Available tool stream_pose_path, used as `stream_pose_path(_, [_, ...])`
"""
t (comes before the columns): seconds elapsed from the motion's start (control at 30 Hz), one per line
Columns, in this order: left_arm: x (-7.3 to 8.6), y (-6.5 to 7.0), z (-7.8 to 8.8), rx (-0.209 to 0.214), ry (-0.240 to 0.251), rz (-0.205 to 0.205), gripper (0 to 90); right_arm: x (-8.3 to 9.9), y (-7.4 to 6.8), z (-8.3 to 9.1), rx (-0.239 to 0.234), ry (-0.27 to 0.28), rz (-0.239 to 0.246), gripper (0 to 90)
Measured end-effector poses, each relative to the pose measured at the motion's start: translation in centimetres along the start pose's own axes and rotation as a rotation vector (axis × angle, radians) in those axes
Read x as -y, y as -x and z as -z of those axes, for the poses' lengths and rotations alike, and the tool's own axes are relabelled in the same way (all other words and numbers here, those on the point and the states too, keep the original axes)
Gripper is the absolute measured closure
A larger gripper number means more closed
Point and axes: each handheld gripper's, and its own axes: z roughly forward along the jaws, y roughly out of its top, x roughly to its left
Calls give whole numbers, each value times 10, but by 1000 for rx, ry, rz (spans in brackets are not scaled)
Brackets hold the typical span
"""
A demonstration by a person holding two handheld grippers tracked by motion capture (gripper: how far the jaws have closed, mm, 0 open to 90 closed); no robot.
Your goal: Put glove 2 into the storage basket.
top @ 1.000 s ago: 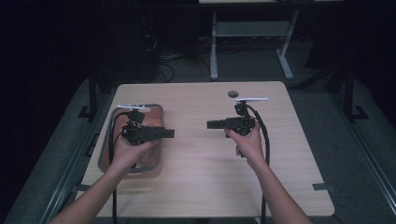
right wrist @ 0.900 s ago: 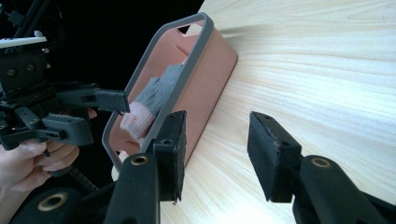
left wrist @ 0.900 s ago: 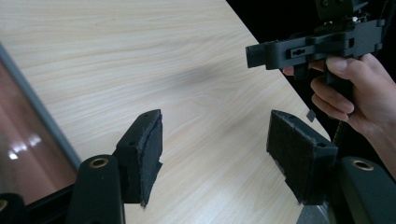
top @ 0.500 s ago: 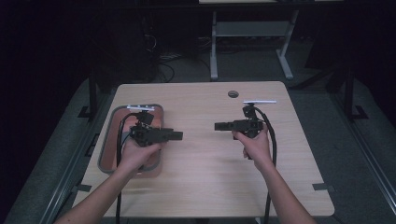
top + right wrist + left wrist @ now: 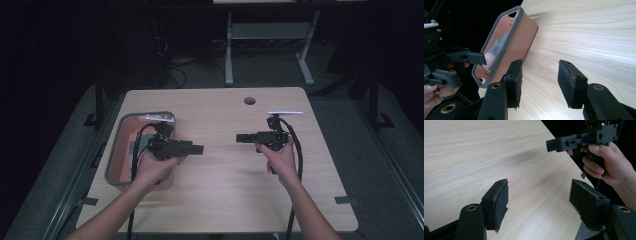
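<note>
- Grippers face each other over the wooden table in the high view, the left gripper at nine o'clock of the table's middle, the right gripper at three o'clock, their tips near one another but apart.
- Left gripper's jaws stand spread in its own view, with bare wood between the pads and nothing gripped; they have just been opening wider.
- Right gripper's jaws are spread too in the right gripper view, nothing between them but table grain.
- The grey-rimmed, reddish bin sits near the table's left edge, at roughly nine o'clock of the table in the high view, partly under the person's left hand.
- From the right gripper view the bin lies at eleven o'clock of the jaws, with some pale, greyish contents inside; what they are cannot be told.
- The person's right hand wraps the right gripper's handle, seen at two o'clock in the left gripper view.
</note>
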Motion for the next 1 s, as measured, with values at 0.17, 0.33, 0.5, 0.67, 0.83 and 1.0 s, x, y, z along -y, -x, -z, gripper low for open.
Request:
stream_pose_path(0.17, [1, 4, -6, 8, -6, -7, 302, 4, 5, 4, -1, -1, -12, 528])
stream_pose_path(0.33, [2, 6, -11, 22, 0, -9, 291, 8, 13, 9, 8, 2, -28, 517])
stream_pose_path(0.5, [4, 10, -19, 40, -9, -16, 281, 12, 20, 13, 9, 8, -41, 509])
stream_pose_path(0.67, [6, 15, -26, 65, -10, -25, 275, 16, 26, 16, 12, 6, -51, 504])
stream_pose_path(0.83, [11, 18, -33, 84, -14, -20, 275, 18, 29, 22, 6, 10, -55, 503])
stream_pose_path(1.0, [17, 21, -40, 107, -19, -15, 275, 20, 32, 29, 16, 15, -61, 499])
